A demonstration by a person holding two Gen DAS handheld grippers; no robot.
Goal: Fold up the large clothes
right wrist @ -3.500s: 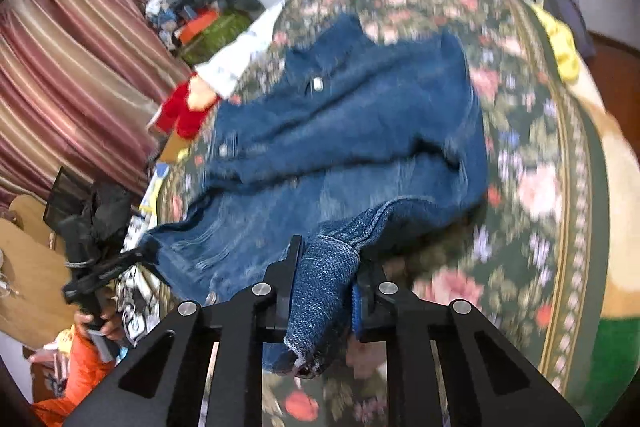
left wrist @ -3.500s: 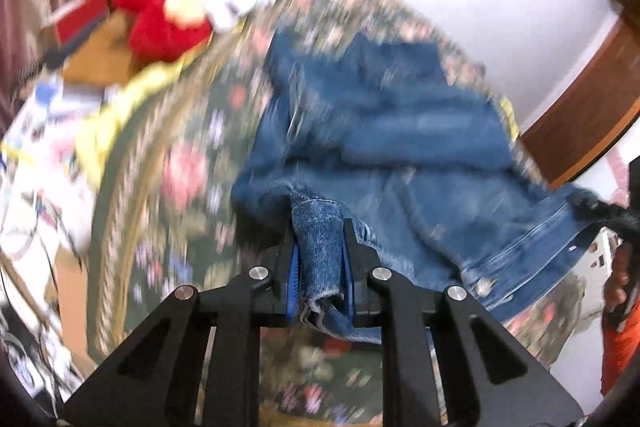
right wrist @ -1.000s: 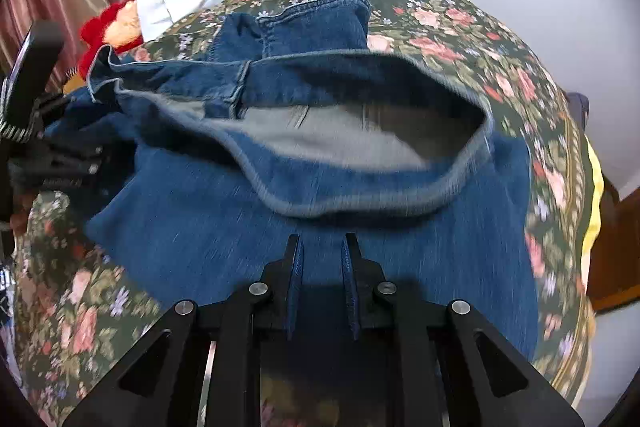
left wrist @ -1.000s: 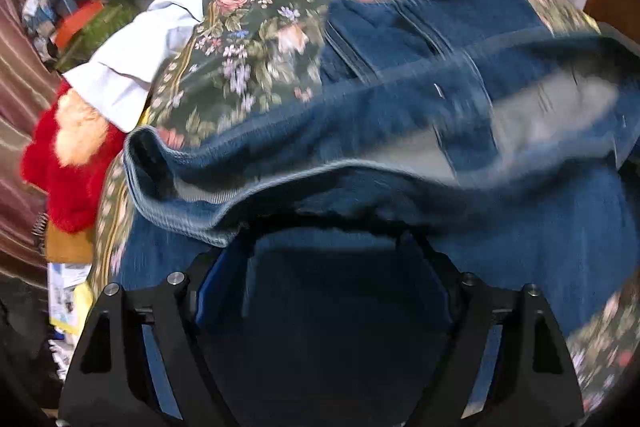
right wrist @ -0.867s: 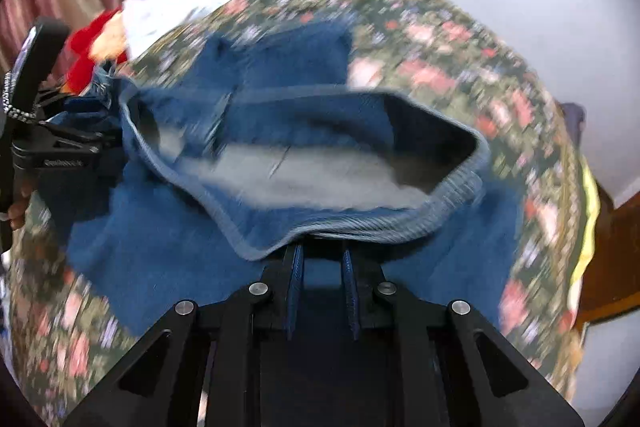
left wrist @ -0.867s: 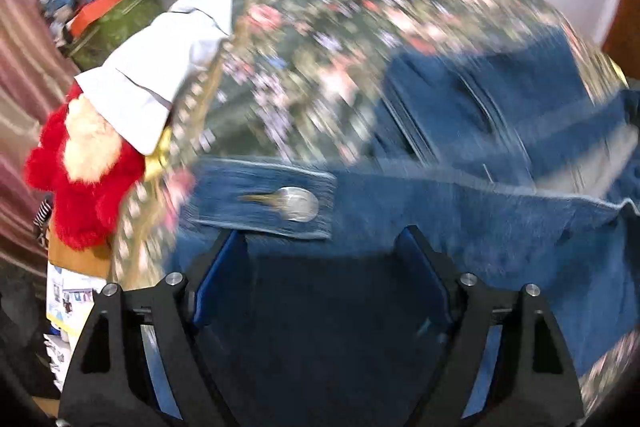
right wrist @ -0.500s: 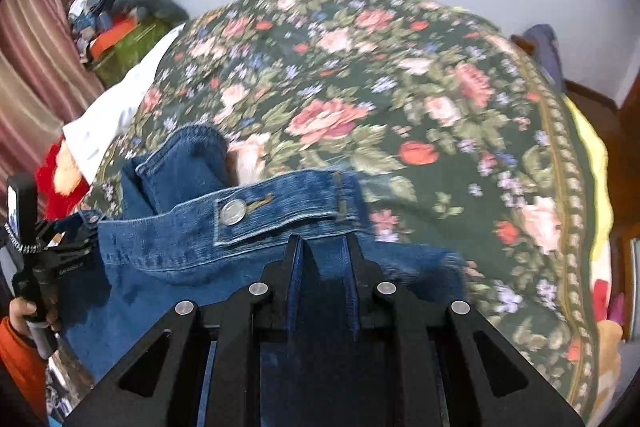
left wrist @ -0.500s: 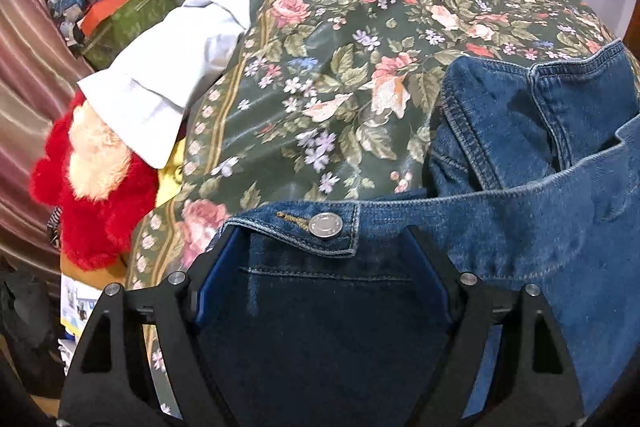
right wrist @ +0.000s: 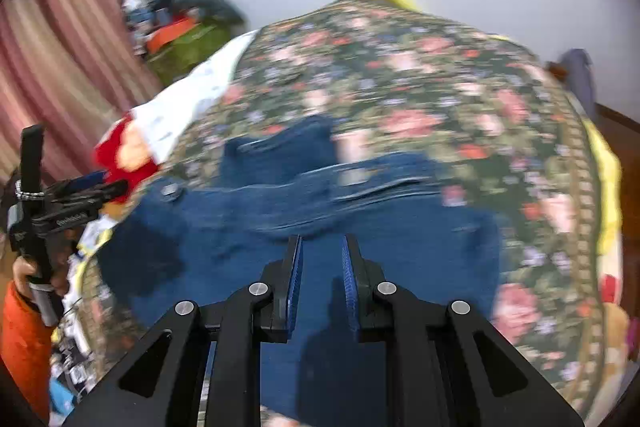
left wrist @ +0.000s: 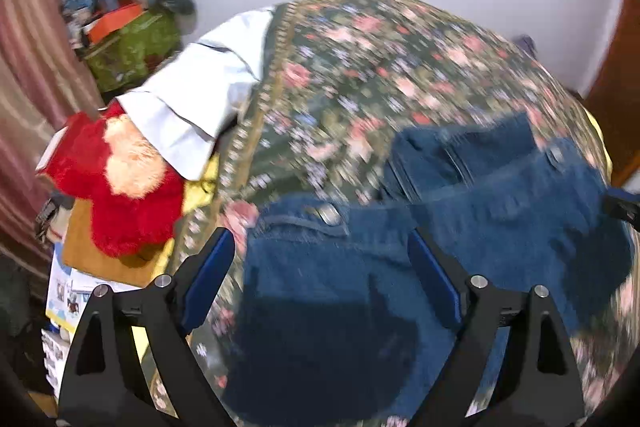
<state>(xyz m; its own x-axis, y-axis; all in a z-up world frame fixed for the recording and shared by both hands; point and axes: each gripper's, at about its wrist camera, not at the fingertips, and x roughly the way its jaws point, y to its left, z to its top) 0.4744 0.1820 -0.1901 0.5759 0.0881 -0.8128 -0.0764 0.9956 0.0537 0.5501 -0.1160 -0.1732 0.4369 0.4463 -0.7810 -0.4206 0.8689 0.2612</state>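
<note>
A blue denim jacket (left wrist: 340, 287) lies folded on the floral bedspread (left wrist: 380, 67), with a metal button (left wrist: 329, 214) near its upper edge. My left gripper (left wrist: 318, 237) hovers above the jacket's left part. Its jaws are opening wide and nothing sits between the blue pads. In the right wrist view the jacket (right wrist: 400, 243) fills the foreground under my right gripper (right wrist: 322, 239), which is shut with nothing held. The left gripper (right wrist: 60, 203) also shows there at the far left, gripped by a hand in an orange sleeve (right wrist: 20, 327). Both views are motion-blurred.
A red plush toy (left wrist: 120, 179) and a white cloth (left wrist: 208, 87) lie at the bed's left edge. Behind them are a green bag (left wrist: 132, 47) with clutter and a striped curtain (left wrist: 24, 67). A yellow blanket edge (right wrist: 608, 167) runs along the bed's right side.
Both grippers, earlier shut on denim, have let go. They have risen and drawn back from the folded jacket, showing more bed and wall. The left jaws have spread wider.
</note>
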